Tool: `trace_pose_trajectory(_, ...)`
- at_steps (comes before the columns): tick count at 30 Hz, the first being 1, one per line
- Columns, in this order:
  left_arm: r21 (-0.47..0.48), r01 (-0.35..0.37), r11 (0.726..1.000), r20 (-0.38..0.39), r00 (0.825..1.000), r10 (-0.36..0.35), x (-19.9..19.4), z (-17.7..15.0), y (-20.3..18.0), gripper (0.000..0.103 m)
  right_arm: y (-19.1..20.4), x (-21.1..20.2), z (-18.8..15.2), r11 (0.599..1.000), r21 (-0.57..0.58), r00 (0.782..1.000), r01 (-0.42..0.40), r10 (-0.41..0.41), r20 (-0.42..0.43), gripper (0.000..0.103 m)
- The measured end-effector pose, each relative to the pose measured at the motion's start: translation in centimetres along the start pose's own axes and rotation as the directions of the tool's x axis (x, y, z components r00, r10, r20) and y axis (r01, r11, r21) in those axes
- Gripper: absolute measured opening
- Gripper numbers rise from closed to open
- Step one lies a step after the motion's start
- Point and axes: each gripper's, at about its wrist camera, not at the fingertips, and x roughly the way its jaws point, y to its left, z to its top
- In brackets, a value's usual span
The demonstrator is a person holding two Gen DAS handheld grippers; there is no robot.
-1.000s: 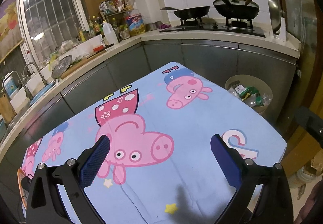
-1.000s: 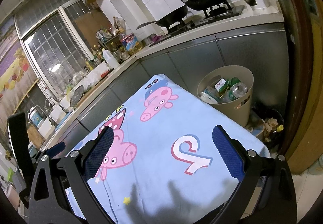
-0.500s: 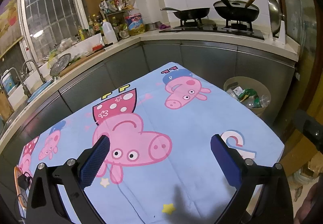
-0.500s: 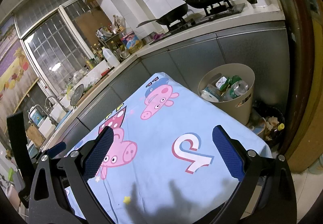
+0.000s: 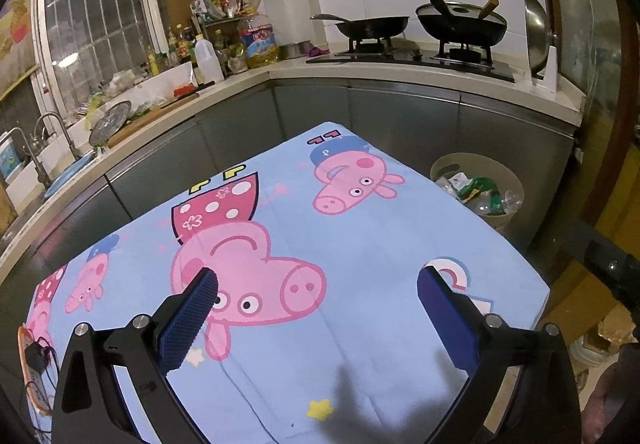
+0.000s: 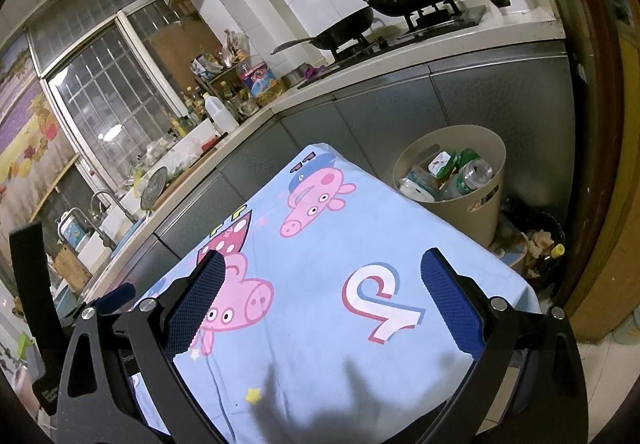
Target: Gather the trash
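Note:
A beige trash bin (image 6: 452, 179) stands on the floor past the table's far right corner, filled with plastic bottles and wrappers (image 6: 460, 175); it also shows in the left wrist view (image 5: 480, 187). My left gripper (image 5: 318, 308) is open and empty above the table with the blue Peppa Pig cloth (image 5: 360, 244). My right gripper (image 6: 322, 292) is open and empty above the same cloth (image 6: 320, 252). No loose trash shows on the cloth. Part of the left gripper (image 6: 116, 294) shows at the left of the right wrist view.
Grey kitchen cabinets (image 5: 400, 115) and a counter wrap behind the table, with a stove and pans (image 5: 460, 23), bottles (image 5: 208, 59) and a sink (image 5: 48, 155). A dark bin with scraps (image 6: 536, 240) sits beside the beige bin. A power strip (image 5: 34, 360) lies at the table's left edge.
Both grippers have drifted slightly, the view shifting a little; both stay open and empty. Nothing on the table has moved.

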Motion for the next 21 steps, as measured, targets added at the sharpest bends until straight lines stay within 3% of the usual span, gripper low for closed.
trace_pose_trajectory(21,0.001,0.016,1.000,-0.024,1.000,-0.016,0.88,-0.69,-0.17,0.099,0.26,-0.05,-0.42,1.000,0.000,1.000,-0.001,0.001,-0.002,0.097)
